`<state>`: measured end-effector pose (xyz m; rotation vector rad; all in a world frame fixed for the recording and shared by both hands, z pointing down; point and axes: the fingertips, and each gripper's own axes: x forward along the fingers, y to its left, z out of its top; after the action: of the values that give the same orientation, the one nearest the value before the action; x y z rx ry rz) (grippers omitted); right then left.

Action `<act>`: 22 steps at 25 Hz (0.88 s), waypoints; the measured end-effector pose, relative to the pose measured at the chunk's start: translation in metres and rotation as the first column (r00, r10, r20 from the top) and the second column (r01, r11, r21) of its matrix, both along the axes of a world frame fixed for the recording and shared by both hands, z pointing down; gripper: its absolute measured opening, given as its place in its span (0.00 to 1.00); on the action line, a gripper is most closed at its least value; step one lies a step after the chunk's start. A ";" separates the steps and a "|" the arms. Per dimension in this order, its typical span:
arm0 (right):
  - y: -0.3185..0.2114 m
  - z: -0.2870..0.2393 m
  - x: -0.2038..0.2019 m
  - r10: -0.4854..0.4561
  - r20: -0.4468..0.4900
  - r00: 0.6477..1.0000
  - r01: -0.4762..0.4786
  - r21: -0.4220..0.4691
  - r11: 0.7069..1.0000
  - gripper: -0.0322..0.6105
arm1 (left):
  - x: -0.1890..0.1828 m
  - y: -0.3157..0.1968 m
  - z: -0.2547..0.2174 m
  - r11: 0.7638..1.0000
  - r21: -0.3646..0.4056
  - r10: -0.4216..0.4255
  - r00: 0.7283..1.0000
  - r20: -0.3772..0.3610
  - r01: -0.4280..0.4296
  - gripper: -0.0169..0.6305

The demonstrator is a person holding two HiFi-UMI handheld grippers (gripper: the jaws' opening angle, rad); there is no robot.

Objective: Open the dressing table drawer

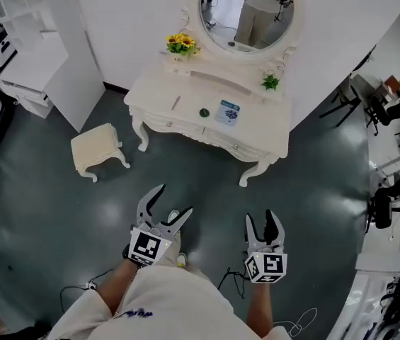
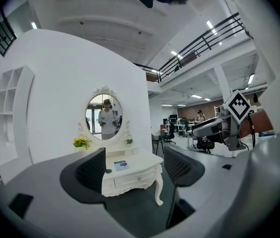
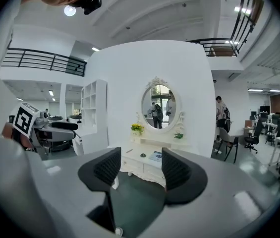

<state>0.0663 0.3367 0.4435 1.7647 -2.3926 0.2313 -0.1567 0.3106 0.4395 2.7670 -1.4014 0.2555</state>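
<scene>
The white dressing table [image 1: 260, 129] stands against the far wall under an oval mirror [image 1: 246, 9], a good way ahead of me. Its drawers [image 1: 185, 127] run along the front with small knobs and are shut; I also see a drawer front [image 2: 130, 180] in the left gripper view and the table [image 3: 144, 165] in the right gripper view. Above the dark floor, my left gripper [image 1: 175, 200] is wide open and holds nothing. The right gripper [image 1: 260, 218] is open more narrowly, also with nothing in it. Both point towards the table from a distance.
On the tabletop lie a blue booklet [image 1: 229, 112], a dark round object [image 1: 204, 112], yellow flowers [image 1: 180, 44] and a small green plant [image 1: 270, 82]. A cream stool [image 1: 99, 149] stands left of the table. White shelving [image 1: 30, 41] is at far left, office chairs [image 1: 391, 190] at right.
</scene>
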 end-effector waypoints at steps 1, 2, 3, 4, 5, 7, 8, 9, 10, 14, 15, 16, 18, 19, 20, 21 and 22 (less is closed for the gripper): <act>-0.013 0.000 -0.003 -0.002 0.003 1.000 0.002 0.000 1.000 0.44 | 0.000 -0.014 0.000 1.000 -0.003 0.003 1.000 -0.010 -0.003 0.57; -0.025 0.000 -0.007 -0.004 -0.001 1.000 0.004 -0.001 1.000 0.44 | 0.000 -0.027 0.001 1.000 -0.009 0.004 1.000 -0.019 -0.004 0.57; -0.037 -0.001 -0.010 -0.005 -0.007 1.000 0.005 -0.003 1.000 0.44 | 0.000 -0.039 0.002 1.000 -0.014 0.005 1.000 -0.026 -0.006 0.57; -0.049 -0.003 -0.013 -0.007 -0.008 1.000 0.007 -0.006 1.000 0.44 | 0.000 -0.052 0.001 1.000 -0.015 0.010 1.000 -0.028 -0.010 0.57; -0.061 -0.005 -0.017 -0.008 -0.007 1.000 0.008 -0.007 1.000 0.44 | 0.000 -0.063 -0.001 1.000 -0.012 0.018 0.999 -0.027 -0.018 0.57; -0.087 -0.007 -0.020 -0.013 -0.003 1.000 0.013 -0.008 1.000 0.44 | 0.002 -0.086 -0.008 0.999 0.006 0.041 0.999 -0.027 -0.041 0.57; -0.100 -0.008 -0.021 -0.017 0.002 1.000 0.017 -0.010 1.000 0.44 | 0.003 -0.096 -0.011 0.998 0.016 0.054 0.998 -0.032 -0.053 0.57; -0.114 -0.009 -0.022 -0.022 0.014 1.000 0.023 -0.012 1.000 0.44 | 0.004 -0.106 -0.014 0.998 0.025 0.063 0.997 -0.038 -0.062 0.57; -0.128 -0.010 -0.024 -0.028 0.037 0.999 0.029 -0.015 0.999 0.44 | 0.003 -0.116 -0.016 0.997 0.030 0.069 0.997 -0.041 -0.068 0.57; -0.173 -0.015 -0.033 -0.023 0.140 0.990 0.026 -0.021 0.999 0.44 | -0.004 -0.156 -0.021 0.996 0.039 0.080 0.996 -0.043 -0.079 0.57; -0.180 -0.015 -0.033 -0.015 0.141 0.990 0.018 -0.020 1.000 0.44 | -0.006 -0.165 -0.023 0.996 0.042 0.085 0.995 -0.046 -0.083 0.57; -0.187 -0.016 -0.034 -0.007 0.142 0.990 0.010 -0.018 1.000 0.44 | -0.007 -0.173 -0.024 0.995 0.044 0.090 0.995 -0.052 -0.088 0.57; -0.200 -0.019 -0.035 0.007 0.171 0.985 -0.004 -0.018 1.000 0.44 | -0.009 -0.190 -0.026 0.994 0.040 0.101 0.992 -0.069 -0.099 0.57; -0.205 -0.021 -0.035 0.014 0.197 0.980 -0.010 -0.021 1.000 0.44 | -0.007 -0.196 -0.025 0.994 0.035 0.109 0.991 -0.075 -0.107 0.57; -0.209 -0.022 -0.033 0.023 0.224 0.974 -0.018 -0.024 1.000 0.44 | -0.004 -0.202 -0.024 0.993 0.029 0.118 0.990 -0.075 -0.116 0.57; -0.213 -0.023 -0.029 0.035 0.245 0.969 -0.029 -0.027 0.999 0.44 | -0.001 -0.207 -0.023 0.992 0.024 0.128 0.989 -0.072 -0.127 0.57; -0.218 -0.024 -0.024 0.049 0.257 0.965 -0.043 -0.030 0.999 0.44 | 0.004 -0.213 -0.020 0.990 0.019 0.138 0.988 -0.069 -0.137 0.57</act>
<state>0.0425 0.1186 0.4198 1.8844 -2.5085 0.5238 -0.1530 0.0977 0.4191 2.8578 -1.2043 0.1511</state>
